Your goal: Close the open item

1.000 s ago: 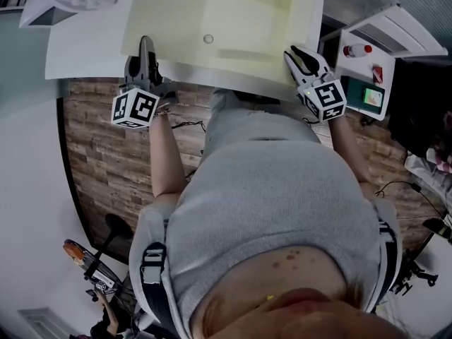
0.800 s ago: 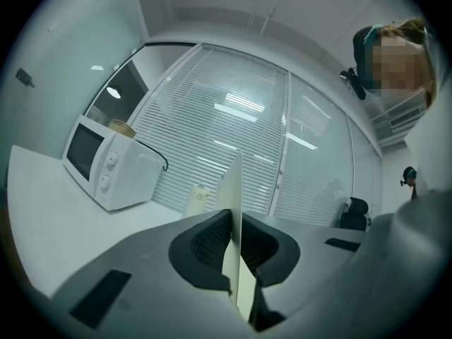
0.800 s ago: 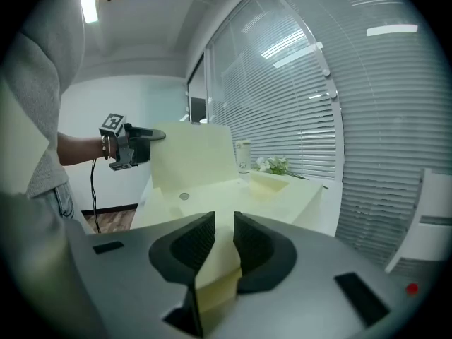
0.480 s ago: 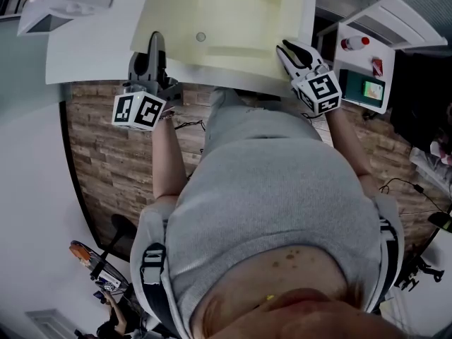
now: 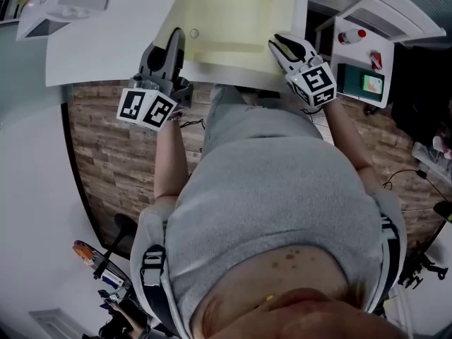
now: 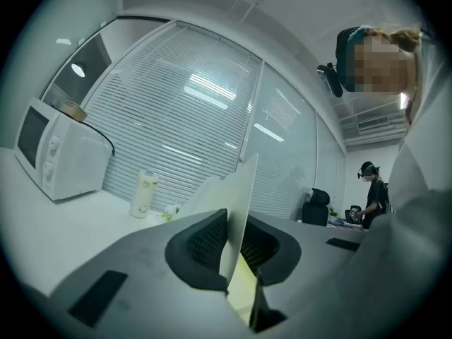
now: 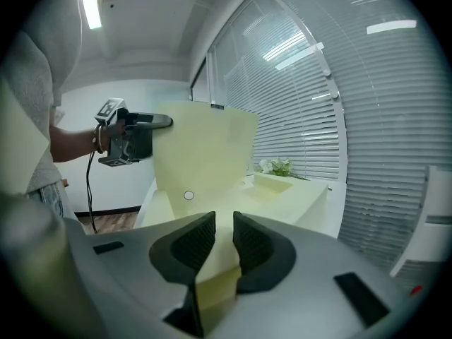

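Observation:
A pale yellow flat box lies open on the white table (image 5: 99, 55). Its lid (image 5: 226, 30) is raised off the base (image 7: 289, 189). My left gripper (image 5: 174, 34) is shut on the lid's left edge; in the left gripper view the thin sheet (image 6: 239, 210) stands edge-on between the pads, where that gripper (image 6: 233, 249) pinches it. My right gripper (image 5: 277, 41) holds the lid's right corner. In the right gripper view the lid (image 7: 205, 154) stands upright with a small round button, the right gripper (image 7: 217, 242) is closed on its near corner, and the left gripper (image 7: 131, 136) shows at the far corner.
A white microwave (image 6: 56, 154) and a white bottle (image 6: 143, 194) stand at the table's left. To the right is a white side shelf (image 5: 385, 27) with a red-capped bottle (image 5: 353, 35) and a green device (image 5: 369, 83). Window blinds lie behind. A person (image 6: 372, 193) stands far off.
Both grippers have moved forward over the table and inward. The lid they hold has risen from lying flat toward upright.

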